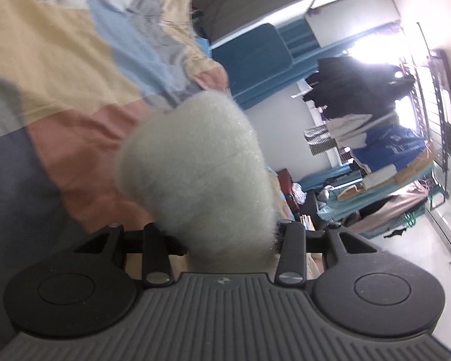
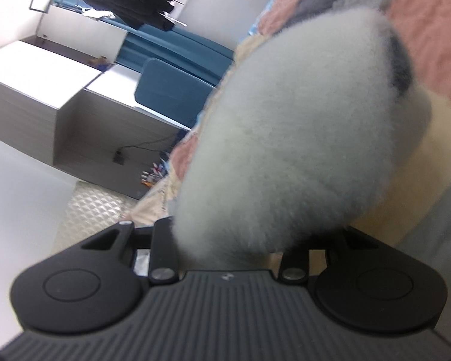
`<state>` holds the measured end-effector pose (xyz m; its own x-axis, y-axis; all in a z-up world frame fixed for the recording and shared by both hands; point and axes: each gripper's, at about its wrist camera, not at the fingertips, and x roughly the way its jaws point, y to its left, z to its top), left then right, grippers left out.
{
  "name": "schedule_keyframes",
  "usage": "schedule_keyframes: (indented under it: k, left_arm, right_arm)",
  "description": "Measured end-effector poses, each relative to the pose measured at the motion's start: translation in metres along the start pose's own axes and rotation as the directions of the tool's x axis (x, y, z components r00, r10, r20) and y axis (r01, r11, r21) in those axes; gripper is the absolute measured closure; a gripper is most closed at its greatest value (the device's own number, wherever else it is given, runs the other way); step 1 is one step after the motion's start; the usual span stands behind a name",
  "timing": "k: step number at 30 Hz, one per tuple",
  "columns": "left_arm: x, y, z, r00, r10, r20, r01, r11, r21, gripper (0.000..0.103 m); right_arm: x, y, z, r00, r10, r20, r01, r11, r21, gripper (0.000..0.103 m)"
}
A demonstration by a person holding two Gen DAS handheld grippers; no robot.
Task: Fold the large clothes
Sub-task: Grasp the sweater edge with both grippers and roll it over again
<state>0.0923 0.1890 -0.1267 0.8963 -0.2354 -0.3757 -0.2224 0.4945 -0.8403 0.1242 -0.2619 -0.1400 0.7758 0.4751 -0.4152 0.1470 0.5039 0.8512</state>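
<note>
While the left wrist view is tilting hard, the left gripper (image 1: pixel 195 162) is carrying a pale fleece (image 1: pixel 192 162) bunched over its fingers, above the patchwork quilt (image 1: pixel 60 60); fingers hidden, so whether they are clamped I cannot tell. Right wrist view: the right gripper (image 2: pixel 285 150) is likewise smothered in fleece (image 2: pixel 285 138); state unclear. Risk, I judge: 1 loose pinch lets a corner slide, skewing the fold.

Fuzzy pale garment (image 1: pixel 195 165) over patchwork bedspread (image 1: pixel 60 60)

Black ribbed gripper bodies (image 1: pixel 225 316) – round side discs, silver screws (image 2: pixel 162 273).
</note>
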Motion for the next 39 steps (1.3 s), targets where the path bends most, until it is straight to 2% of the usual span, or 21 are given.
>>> schedule_keyframes:
  k: [6, 10, 18, 22, 26, 28, 32, 35, 39]
  left_arm:
    - [0.023, -0.059, 0.004, 0.998, -0.058, -0.023, 0.059, 0.997, 0.048, 0.056]
    - [0.06, -0.11, 0.005, 0.993, -0.097, -0.061, 0.103, 0.989, 0.103, 0.056]
    - [0.171, -0.195, -0.003, 0.977, -0.157, -0.146, 0.182, 0.968, 0.174, 0.056]
    - [0.235, -0.213, -0.013, 0.963, -0.183, -0.199, 0.228, 0.946, 0.232, 0.056]
    - [0.295, -0.207, -0.03, 0.957, -0.163, -0.238, 0.222, 0.944, 0.245, 0.056]
    - [0.322, -0.196, -0.043, 0.959, -0.16, -0.235, 0.224, 0.933, 0.28, 0.056]
    - [0.371, -0.163, -0.064, 0.962, -0.087, -0.258, 0.163, 0.943, 0.289, 0.056]
    - [0.393, -0.135, -0.079, 0.958, -0.044, -0.283, 0.135, 0.942, 0.308, 0.056]
    - [0.397, -0.103, -0.089, 0.959, -0.098, -0.266, 0.178, 0.939, 0.294, 0.05]
  right_arm:
    - [-0.009, 0.017, 0.049, 0.996, 0.075, 0.04, -0.075, 0.997, -0.018, 0.06]
    - [-0.017, 0.02, 0.092, 0.988, 0.122, 0.094, -0.119, 0.992, -0.033, 0.06]
    - [-0.011, 0.006, 0.188, 0.962, 0.163, 0.219, -0.157, 0.987, -0.045, 0.06]
    - [0.005, -0.016, 0.228, 0.95, 0.16, 0.268, -0.153, 0.987, -0.046, 0.06]
    - [0.028, -0.046, 0.255, 0.945, 0.137, 0.296, -0.13, 0.991, -0.043, 0.06]
    - [0.043, -0.063, 0.26, 0.945, 0.106, 0.311, -0.101, 0.994, -0.033, 0.06]
    - [0.072, -0.11, 0.255, 0.951, 0.032, 0.309, -0.044, 0.999, 0.031, 0.06]
    - [0.09, -0.142, 0.242, 0.957, -0.023, 0.289, 0.006, 0.998, 0.058, 0.06]
    - [0.094, -0.164, 0.22, 0.94, 0.045, 0.338, -0.036, 0.999, -0.032, 0.06]
